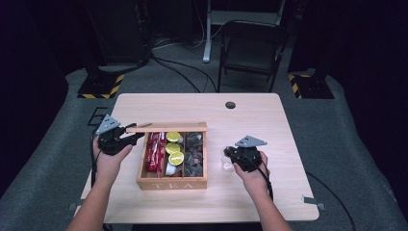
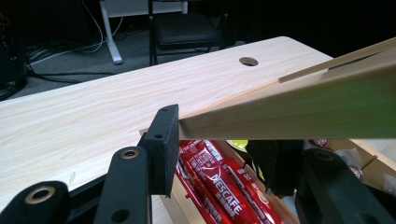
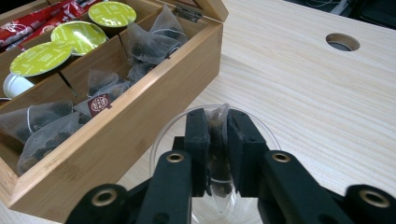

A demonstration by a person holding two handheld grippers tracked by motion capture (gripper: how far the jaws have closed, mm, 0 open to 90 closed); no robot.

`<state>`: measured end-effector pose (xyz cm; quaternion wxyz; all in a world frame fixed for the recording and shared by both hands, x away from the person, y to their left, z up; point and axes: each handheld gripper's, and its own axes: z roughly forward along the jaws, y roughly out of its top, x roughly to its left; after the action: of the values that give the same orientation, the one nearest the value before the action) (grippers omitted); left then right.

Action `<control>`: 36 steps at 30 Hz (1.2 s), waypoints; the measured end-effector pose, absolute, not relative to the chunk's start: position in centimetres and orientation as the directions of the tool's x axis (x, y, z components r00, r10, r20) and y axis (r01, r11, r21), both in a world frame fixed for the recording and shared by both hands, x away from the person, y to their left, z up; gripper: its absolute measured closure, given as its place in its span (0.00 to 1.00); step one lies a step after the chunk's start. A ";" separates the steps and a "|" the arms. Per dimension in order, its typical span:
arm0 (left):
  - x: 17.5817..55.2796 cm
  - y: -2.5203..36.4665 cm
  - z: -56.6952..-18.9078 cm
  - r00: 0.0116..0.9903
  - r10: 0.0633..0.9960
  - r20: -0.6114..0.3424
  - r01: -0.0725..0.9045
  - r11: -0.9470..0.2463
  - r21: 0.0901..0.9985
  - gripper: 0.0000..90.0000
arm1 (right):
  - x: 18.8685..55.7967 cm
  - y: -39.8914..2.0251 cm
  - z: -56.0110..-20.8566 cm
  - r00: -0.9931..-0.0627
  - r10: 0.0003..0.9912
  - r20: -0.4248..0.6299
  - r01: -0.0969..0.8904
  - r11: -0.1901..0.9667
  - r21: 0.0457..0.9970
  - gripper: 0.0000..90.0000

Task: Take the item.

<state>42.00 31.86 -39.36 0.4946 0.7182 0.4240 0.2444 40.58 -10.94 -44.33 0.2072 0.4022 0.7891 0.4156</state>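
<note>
A wooden tea box [image 1: 172, 183] stands mid-table, its lid [image 1: 166, 127] raised. My left gripper [image 1: 134, 133] is shut on the lid's left end; in the left gripper view the lid [image 2: 303, 102] runs between the pads of the left gripper [image 2: 219, 150]. Inside lie red Nescafe sticks [image 2: 219, 183], green-topped capsules [image 3: 77, 35] and pyramid tea bags [image 3: 46, 126]. Right of the box, my right gripper [image 3: 217, 149] pinches a tea bag [image 3: 217, 120] that hangs inside a clear glass cup [image 3: 261, 124]. From above, the right gripper [image 1: 227, 156] is over the cup [image 1: 226, 165].
The table has a round cable hole [image 1: 230, 105] near its far edge and bare wood to the right of the cup. A black folding chair [image 1: 250, 48] stands beyond the table. A small metal clip [image 1: 308, 199] sits at the front right corner.
</note>
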 end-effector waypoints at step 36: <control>41.6 31.8 -39.3 0.528 0.848 -0.047 0.353 -0.169 0.920 0.59 | 39.9 -8.1 -41.1 -0.650 0.760 -0.016 0.365 0.331 0.870 0.58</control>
<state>41.59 31.83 -39.27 0.4926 0.7219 0.4159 0.2514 39.90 -8.07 -41.09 0.2167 0.3576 0.7864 0.4548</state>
